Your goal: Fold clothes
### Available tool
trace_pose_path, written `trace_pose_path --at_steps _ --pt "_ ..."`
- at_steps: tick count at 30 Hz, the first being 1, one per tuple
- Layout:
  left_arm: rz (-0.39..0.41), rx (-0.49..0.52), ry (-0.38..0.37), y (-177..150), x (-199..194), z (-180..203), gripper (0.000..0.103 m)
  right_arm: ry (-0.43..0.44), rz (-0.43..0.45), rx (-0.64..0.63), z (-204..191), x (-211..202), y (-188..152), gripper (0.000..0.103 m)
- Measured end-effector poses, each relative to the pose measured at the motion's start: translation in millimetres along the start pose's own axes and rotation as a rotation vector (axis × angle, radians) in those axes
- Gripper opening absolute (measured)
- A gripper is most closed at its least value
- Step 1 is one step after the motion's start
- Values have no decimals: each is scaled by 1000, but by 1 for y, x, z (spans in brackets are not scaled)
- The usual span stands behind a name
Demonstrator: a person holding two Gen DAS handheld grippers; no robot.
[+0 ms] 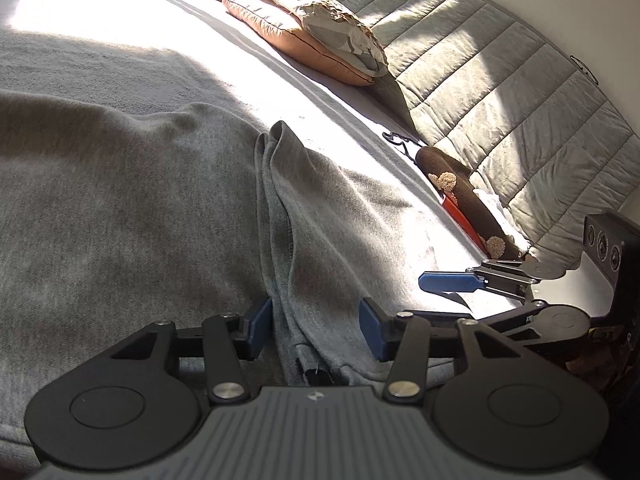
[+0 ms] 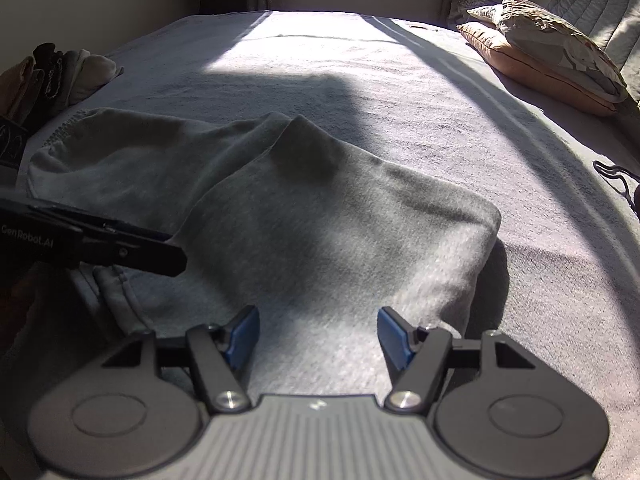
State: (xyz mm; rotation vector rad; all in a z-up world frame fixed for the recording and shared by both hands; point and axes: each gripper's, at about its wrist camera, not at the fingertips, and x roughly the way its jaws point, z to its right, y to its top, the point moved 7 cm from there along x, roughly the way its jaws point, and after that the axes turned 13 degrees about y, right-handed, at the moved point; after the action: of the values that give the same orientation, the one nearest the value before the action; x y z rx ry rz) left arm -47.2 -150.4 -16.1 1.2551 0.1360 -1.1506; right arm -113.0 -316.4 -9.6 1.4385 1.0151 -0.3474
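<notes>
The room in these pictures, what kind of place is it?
Most likely a bedroom in a home. A wide bed under a grey cover fills the view, two stacked pillows lie by a quilted grey headboard, and a grey garment is spread out on the bed.

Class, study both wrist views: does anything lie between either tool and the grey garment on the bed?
Nothing visible does. The left tool already straddles a bunched ridge of the grey garment, its pads apart. The right tool hangs open directly over the same cloth, with only bare fabric below. The pillows lie far off.
</notes>
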Motion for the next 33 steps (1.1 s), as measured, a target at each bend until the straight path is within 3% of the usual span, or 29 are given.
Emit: trace_pose_path --at_steps 3,7,14,22,27,29,31,33 --pt "15 66 44 -2 0 4 36 20 4 -11 -2 -11 -5 67" --pt "4 56 45 1 2 0 21 57 -6 -11 -3 -15 -15 67" --pt "30 1 3 8 -11 1 10 82 -20 -43 -8 -8 -21 66" --pt "31 3 -3 5 -23 7 10 158 -41 -51 -14 -12 -26 66" --pt "15 22 28 2 -15 3 13 150 -33 -43 -15 -11 -26 67" --pt "-11 9 41 -1 -7 -3 21 142 -35 -40 -15 -11 -25 68" --pt "-23 -23 26 -1 -5 -7 26 127 -43 -43 -17 -9 -24 69" --pt "-34 -49 -3 0 -4 -8 37 110 -48 -42 -19 -8 -22 70"
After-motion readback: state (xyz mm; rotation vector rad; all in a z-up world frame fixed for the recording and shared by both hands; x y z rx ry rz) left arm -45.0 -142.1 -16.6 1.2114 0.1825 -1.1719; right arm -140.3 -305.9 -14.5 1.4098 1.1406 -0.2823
